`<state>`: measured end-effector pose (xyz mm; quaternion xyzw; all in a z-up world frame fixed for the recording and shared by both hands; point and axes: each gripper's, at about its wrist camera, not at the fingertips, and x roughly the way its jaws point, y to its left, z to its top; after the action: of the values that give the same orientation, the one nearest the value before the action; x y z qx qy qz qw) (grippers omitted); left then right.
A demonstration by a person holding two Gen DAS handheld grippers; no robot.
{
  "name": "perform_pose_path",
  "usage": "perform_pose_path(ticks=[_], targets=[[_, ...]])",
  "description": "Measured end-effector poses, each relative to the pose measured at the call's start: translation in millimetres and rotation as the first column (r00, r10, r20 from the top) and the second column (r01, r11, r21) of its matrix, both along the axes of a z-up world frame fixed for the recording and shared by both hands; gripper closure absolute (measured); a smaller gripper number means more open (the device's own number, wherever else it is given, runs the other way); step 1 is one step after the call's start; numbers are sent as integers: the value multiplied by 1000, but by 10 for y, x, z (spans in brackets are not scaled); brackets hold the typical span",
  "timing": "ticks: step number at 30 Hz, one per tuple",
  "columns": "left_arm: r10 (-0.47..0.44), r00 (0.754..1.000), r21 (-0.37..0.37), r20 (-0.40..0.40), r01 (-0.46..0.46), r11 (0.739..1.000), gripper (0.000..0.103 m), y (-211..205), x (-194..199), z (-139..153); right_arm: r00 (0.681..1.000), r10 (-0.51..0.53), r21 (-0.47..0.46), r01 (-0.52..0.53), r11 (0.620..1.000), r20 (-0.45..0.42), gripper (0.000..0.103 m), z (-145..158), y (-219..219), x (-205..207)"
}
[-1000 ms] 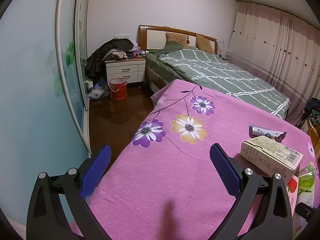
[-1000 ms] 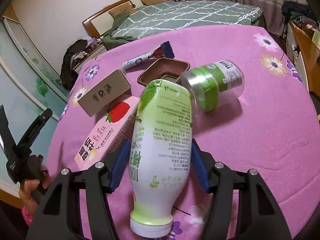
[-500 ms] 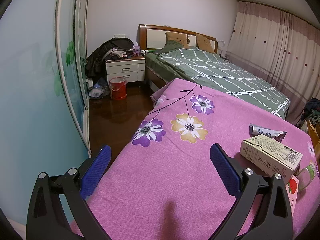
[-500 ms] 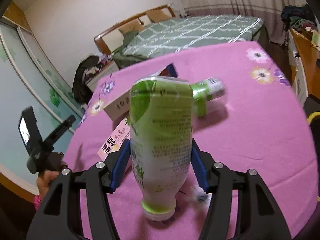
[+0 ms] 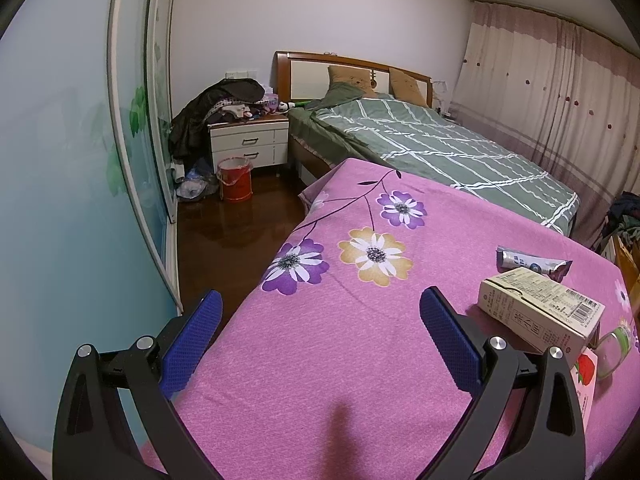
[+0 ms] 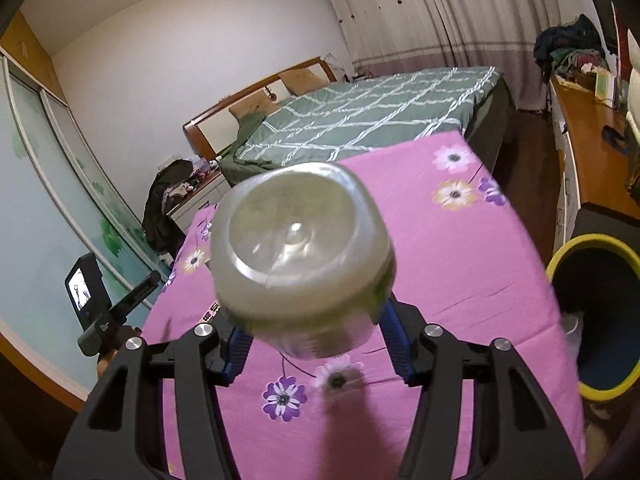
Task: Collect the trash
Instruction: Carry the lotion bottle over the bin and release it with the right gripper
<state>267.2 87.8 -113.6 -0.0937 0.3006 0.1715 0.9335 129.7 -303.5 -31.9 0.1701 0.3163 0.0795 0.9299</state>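
A green-and-white plastic bottle (image 6: pixel 300 256) hangs above the pink flowered cloth (image 6: pixel 460 264), its clear base turned toward the right wrist camera. My right gripper (image 6: pixel 316 340) is shut on it, the blue pads still closing in on its sides. A yellow-rimmed bin (image 6: pixel 592 239) stands off the cloth's right edge. My left gripper (image 5: pixel 320 300) is open over bare cloth, nothing between its fingers. To its right lie a beige carton (image 5: pixel 540 312), a foil sachet (image 5: pixel 528 262), a pink strawberry box (image 5: pixel 584 376) and a clear jar (image 5: pixel 618 344).
A bed with a green checked cover (image 5: pixel 440 148) stands beyond the pink cloth. Past the cloth's left edge there is dark floor with a red bucket (image 5: pixel 235 180) and a nightstand (image 5: pixel 250 144). A wooden sideboard (image 6: pixel 588 152) runs along the right wall.
My right gripper has lifted the bottle off the cloth, tipped its base toward the camera and swung right, so the bin has come into view. The left gripper has stayed still.
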Motion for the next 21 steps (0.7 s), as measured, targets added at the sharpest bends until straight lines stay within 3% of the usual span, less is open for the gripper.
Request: perform_pose_path(ticks=[6,10,15,21], targets=[[-10,1000,8,-1,10,1000,5,-24,0,20,998,-61,-70,62,996,14,50,159,-334,-173],[-13,1000,8,-1,13,1000,5,-24,0,25,980,-200,-122,201,972,22,50,194,-784,-343],[-16,1000,11,-1,16,1000,5,-30,-2,27,915,-401,-159,392,906,-29,49,-13,-1429,-442],[-23,1000,17,-3,23,1000,5,-44,-1,33,861,-492,-190,465,864,-130,49,-406,-1894,-291]])
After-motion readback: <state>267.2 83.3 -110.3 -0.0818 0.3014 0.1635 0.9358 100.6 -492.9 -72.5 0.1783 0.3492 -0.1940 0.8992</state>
